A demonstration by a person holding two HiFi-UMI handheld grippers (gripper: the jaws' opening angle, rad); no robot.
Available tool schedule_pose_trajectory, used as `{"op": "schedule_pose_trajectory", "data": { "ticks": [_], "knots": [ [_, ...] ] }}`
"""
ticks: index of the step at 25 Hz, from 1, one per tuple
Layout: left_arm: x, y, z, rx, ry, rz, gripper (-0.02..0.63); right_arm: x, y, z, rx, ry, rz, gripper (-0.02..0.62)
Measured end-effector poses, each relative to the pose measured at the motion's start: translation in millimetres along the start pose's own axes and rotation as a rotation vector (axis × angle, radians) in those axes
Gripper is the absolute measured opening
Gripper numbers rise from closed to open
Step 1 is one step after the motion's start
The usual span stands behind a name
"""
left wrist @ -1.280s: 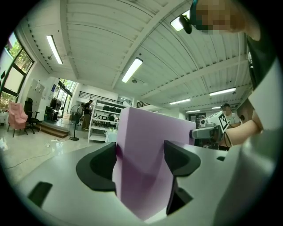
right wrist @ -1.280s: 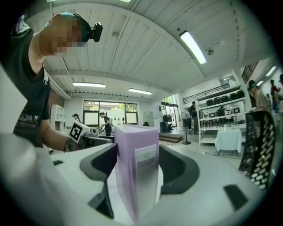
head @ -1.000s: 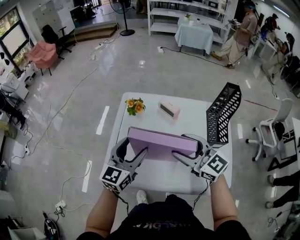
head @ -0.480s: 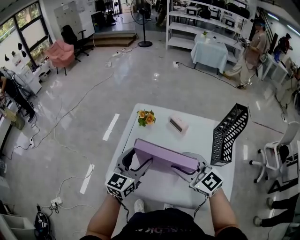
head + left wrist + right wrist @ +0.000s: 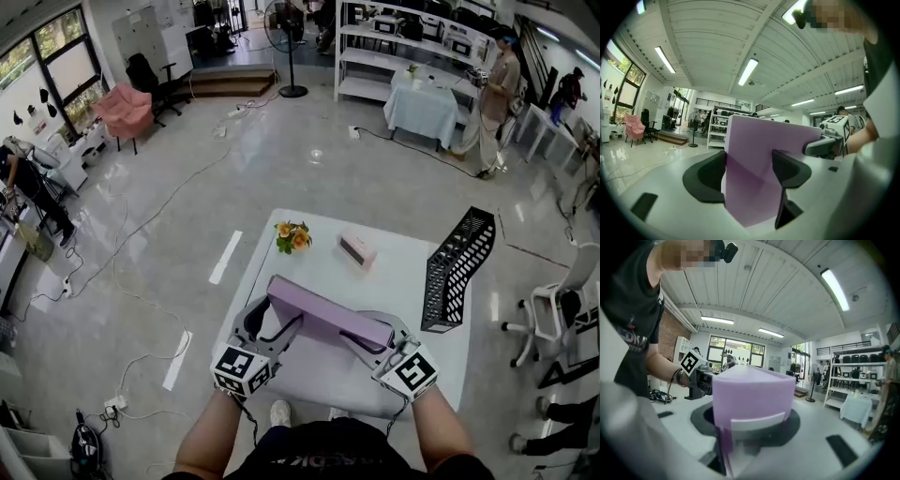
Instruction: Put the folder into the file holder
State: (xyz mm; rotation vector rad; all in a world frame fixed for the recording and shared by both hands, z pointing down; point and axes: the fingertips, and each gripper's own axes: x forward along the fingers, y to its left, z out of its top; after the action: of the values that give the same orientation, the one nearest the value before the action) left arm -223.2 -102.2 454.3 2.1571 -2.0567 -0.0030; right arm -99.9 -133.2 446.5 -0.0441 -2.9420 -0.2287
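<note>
Lilac plastic is what catches the eye: a thick lilac folder (image 5: pixel 328 314) is held across the front of the white tabletop (image 5: pixel 394 272), its long side running from left to right and its broad face tilted up towards the person. The left gripper (image 5: pixel 281 315) has its jaws clenched on the folder's left end, one black jaw on each broad face. The right gripper (image 5: pixel 373 329) takes the other end in the same way: its jaws have just been closing, and they now grasp the folder, with a pale strip on the folder's end showing just above them. Whether the folder's lower edge touches the tabletop I cannot tell.

The black perforated file holder (image 5: pixel 457 267) stands upright at the right-hand edge of the tabletop, well apart from the folder and beyond the right gripper, with its open side facing the table's middle. Further back on the tabletop a small bunch of orange flowers (image 5: pixel 294 235) lies near the left edge, and a small pink box with a dark face (image 5: pixel 358 249) sits just beside it, towards the middle. Both are clear of the folder. A white office chair (image 5: pixel 553 314) stands on the floor to the right of the table.
</note>
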Motion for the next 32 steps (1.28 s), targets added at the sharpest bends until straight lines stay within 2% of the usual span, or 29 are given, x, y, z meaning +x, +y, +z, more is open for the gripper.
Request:
{"op": "schedule_pose_trajectory", "data": {
  "ticks": [4,8,11,15,21,25,32],
  "knots": [
    [-4.6,0.7,-0.6,0.008,0.0,0.032,0.297,-2.3,5.4,-1.4,-0.001,0.006,-0.046,0.172],
    [-13.9,5.3,1.6,0.007,-0.018,0.04,0.199,-5.9,9.5,-3.3,0.024,0.013,-0.124,0.166],
    [-10.1,1.3,3.8,0.007,-0.014,0.007,0.13,-14.5,0.1,-5.0,0.071,0.013,-0.197,0.163],
    [-9.5,-9.3,2.2,-0.008,-0.005,-0.058,0.005,-30.0,-3.9,-8.0,0.128,0.01,-0.321,0.155],
    [8.0,-41.9,1.2,0.019,0.018,-0.197,0.003,-61.2,-16.3,-15.7,0.194,0.034,-0.517,0.149],
    [6.0,-66.9,4.1,0.024,0.028,-0.289,0.003,-85.8,-9.2,-8.6,0.229,0.03,-0.636,0.147],
    [9.2,-101.5,3.9,0.036,0.025,-0.431,0.003,-118.0,-1.2,-1.6,0.266,0.006,-0.794,0.146]
  ]
}}
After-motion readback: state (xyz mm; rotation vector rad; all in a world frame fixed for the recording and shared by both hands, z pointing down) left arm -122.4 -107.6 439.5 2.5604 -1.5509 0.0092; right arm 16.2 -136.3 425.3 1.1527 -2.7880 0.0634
